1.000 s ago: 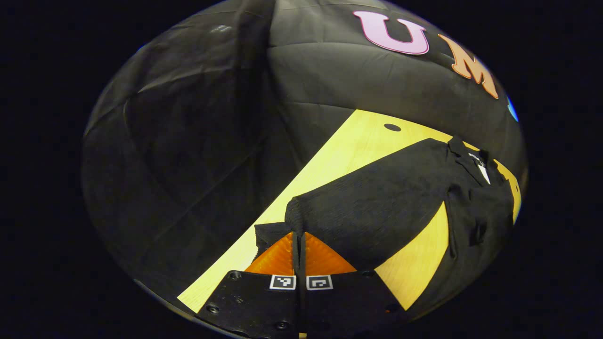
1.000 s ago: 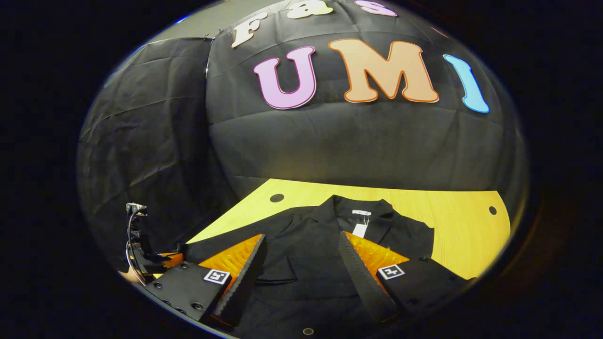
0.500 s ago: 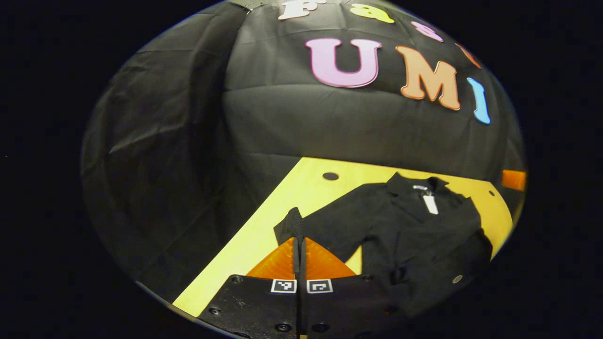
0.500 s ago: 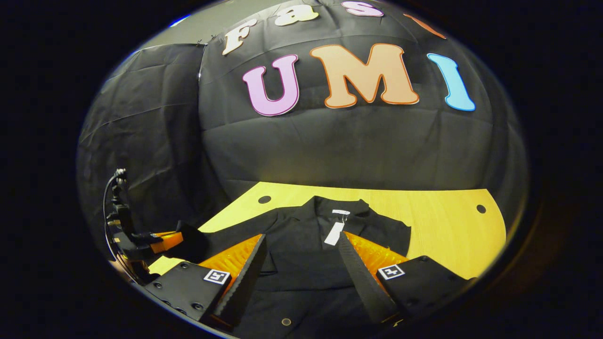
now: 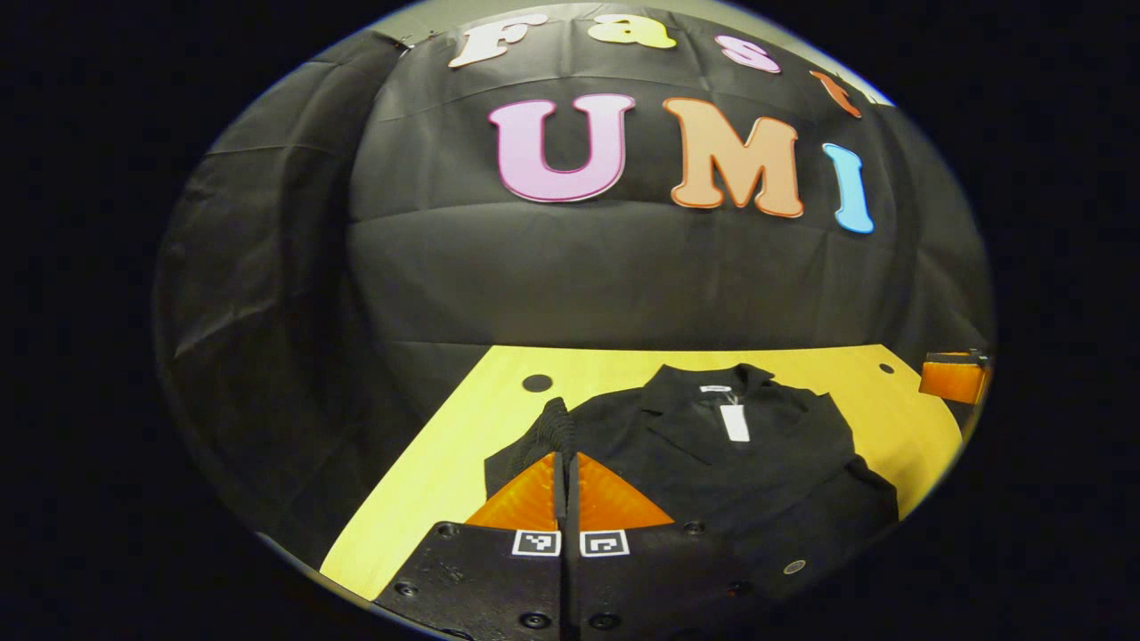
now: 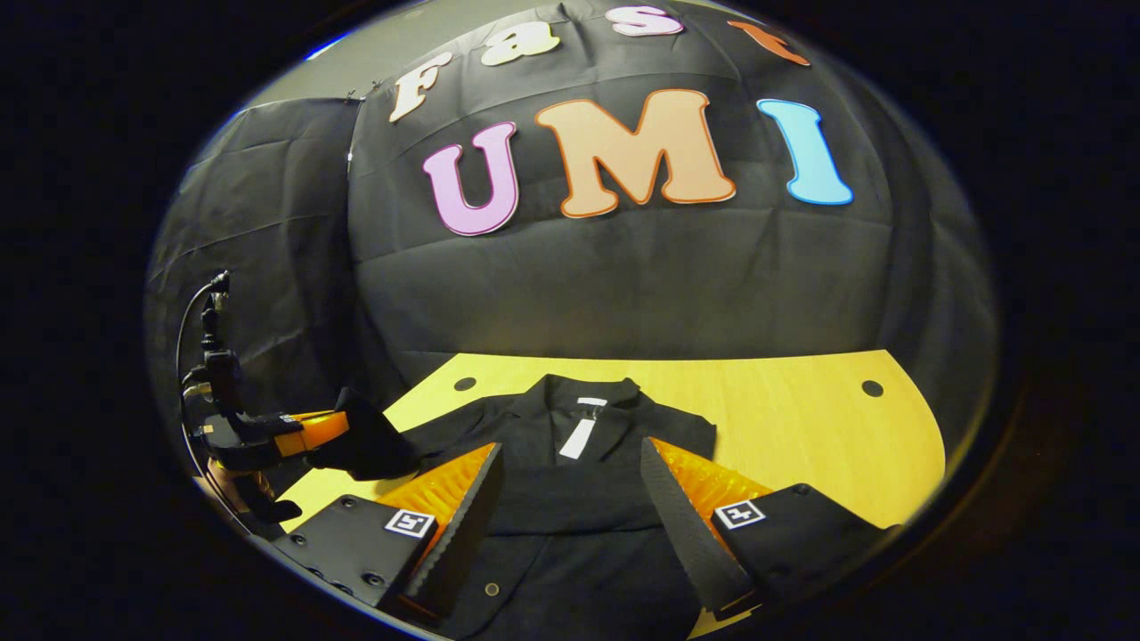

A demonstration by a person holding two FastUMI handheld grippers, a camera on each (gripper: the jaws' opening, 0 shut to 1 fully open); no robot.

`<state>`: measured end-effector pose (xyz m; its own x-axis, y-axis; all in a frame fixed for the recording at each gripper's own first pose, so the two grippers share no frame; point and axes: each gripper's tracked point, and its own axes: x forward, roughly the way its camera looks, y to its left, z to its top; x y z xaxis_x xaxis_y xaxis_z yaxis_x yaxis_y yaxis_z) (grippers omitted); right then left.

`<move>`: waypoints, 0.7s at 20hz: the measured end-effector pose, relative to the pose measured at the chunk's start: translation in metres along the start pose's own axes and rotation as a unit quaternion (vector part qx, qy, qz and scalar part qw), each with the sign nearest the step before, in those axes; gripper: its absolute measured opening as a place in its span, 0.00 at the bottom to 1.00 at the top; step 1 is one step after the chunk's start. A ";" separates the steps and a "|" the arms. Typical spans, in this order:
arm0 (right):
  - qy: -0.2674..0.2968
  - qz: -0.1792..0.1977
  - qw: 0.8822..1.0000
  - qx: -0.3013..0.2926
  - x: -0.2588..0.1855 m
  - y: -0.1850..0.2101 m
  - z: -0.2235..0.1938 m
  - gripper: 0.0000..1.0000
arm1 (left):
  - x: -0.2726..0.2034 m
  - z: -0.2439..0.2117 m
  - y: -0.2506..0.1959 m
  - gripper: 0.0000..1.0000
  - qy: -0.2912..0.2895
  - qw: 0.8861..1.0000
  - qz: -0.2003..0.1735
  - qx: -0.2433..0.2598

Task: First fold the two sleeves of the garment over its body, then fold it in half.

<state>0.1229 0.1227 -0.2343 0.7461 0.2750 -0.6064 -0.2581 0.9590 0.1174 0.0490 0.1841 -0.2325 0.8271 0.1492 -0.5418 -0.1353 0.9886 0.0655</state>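
While I carry the sleeve in my left gripper, the picture has swung a good deal over the last second: a second ago the sleeve stretched out long to one side with bare table between it and the body, and now that gap has closed and the cuff rides up near the left shoulder of the jacket. I read that as the first sleeve fold being well under way, though the cloth is not yet laid down or let go.

My left gripper's fingers are pressed together with only a thin seam between them, and the bunched cuff stands up right at their tips, so both fingers pinch the sleeve. From the right gripper view I see that same left gripper off at the table's near-left corner, with a dark wad of sleeve hanging from it, lifted off the wood.

My right gripper stands wide open, its two fingers spread either side of the jacket's chest, below the collar and the white tag. It grips nothing; whether its fingers rest on the cloth I cannot tell.

The jacket lies flat on the yellow table, collar toward the back wall, buttons toward me. Its other sleeve seems to be already folded in.
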 end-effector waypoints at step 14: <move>-0.006 -0.067 0.996 0.060 -0.048 -0.115 -0.016 0.98 | 0.043 0.035 -0.190 0.00 0.000 0.990 -0.127 0.063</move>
<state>0.1070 -0.0015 -0.2317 0.7770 0.1441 -0.6128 -0.0813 0.9883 0.1293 0.1298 0.0036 -0.2389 0.8254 -0.1040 -0.5549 0.1462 0.9887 0.0321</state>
